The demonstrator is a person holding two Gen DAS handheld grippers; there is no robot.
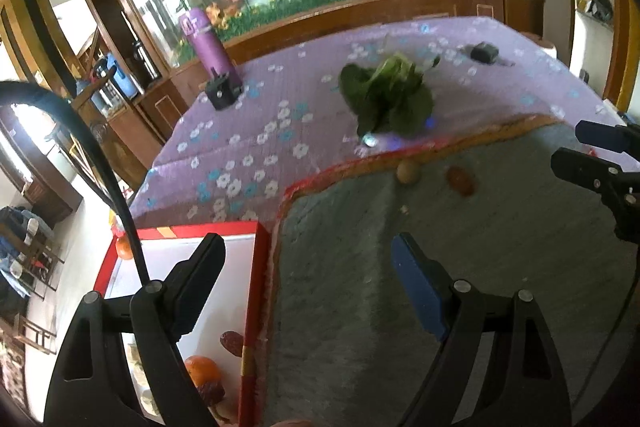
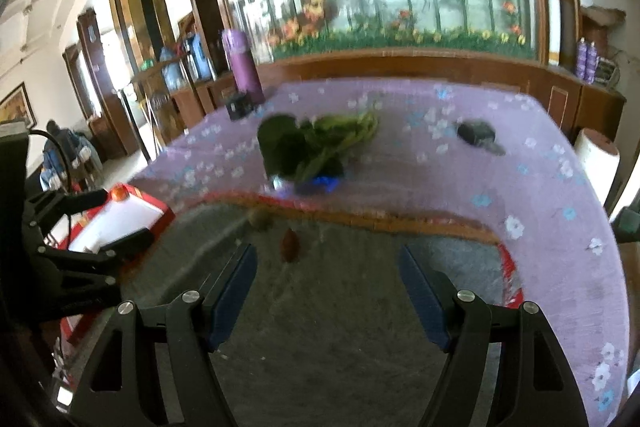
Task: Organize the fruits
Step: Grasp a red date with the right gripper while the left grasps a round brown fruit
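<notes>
A red-rimmed white box (image 1: 256,267) stands left of a grey mat (image 1: 500,267). In it lie an orange (image 1: 202,369), red dates (image 1: 232,343) and a second orange (image 1: 123,247) at its far corner. On the mat's far edge lie a tan round fruit (image 1: 407,171) and a red date (image 1: 461,180); both also show in the right wrist view, the tan fruit (image 2: 259,218) and the date (image 2: 289,245). My left gripper (image 1: 308,247) is open and empty over the box's right rim. My right gripper (image 2: 326,261) is open and empty above the mat, short of the date.
A bunch of leafy greens (image 1: 386,95) lies on the purple flowered tablecloth (image 1: 240,131) beyond the mat. A purple flask (image 1: 208,45) and a small black block (image 1: 222,91) stand at the far left, a dark object (image 1: 484,51) at the far right.
</notes>
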